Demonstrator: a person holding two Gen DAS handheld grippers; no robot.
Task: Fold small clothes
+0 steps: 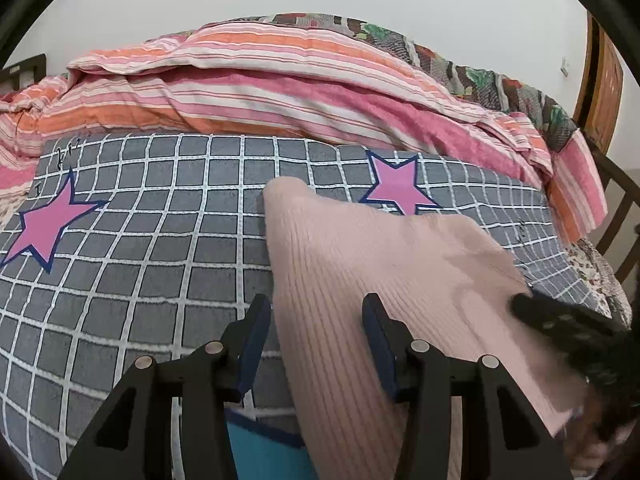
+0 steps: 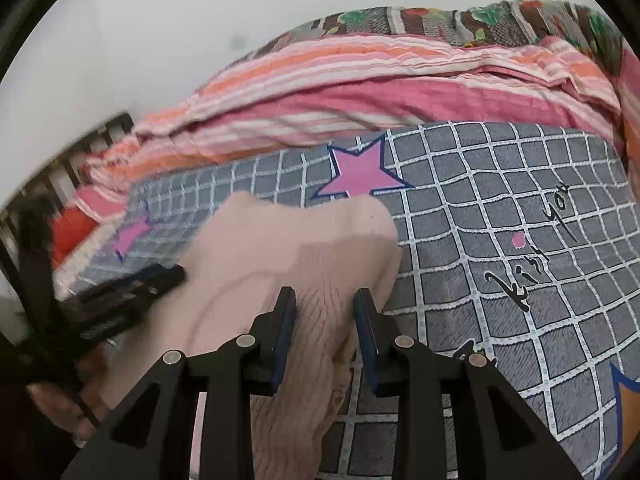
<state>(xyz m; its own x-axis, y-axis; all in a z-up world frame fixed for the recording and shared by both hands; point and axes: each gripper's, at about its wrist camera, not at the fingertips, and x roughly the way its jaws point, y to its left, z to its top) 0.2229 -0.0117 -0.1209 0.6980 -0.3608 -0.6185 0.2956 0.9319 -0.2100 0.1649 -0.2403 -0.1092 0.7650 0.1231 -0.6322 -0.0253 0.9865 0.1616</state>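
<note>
A pale pink ribbed knit garment [image 1: 360,264] lies on a grey checked bedsheet [image 1: 140,240] with pink stars. My left gripper [image 1: 316,308] is open, its jaws astride the garment's left edge. The right gripper's black fingers [image 1: 560,320] show blurred at the garment's right side. In the right wrist view the garment [image 2: 280,248] is bunched and partly raised; my right gripper [image 2: 325,300] is open with a fold of the knit between its jaws. The left gripper [image 2: 132,288] shows blurred at the left, held by a hand.
A striped pink and orange quilt [image 1: 260,88] is heaped along the far side of the bed against a white wall. A wooden bed rail [image 1: 616,200] stands at the right. A blue patch of fabric [image 1: 264,452] lies under my left gripper.
</note>
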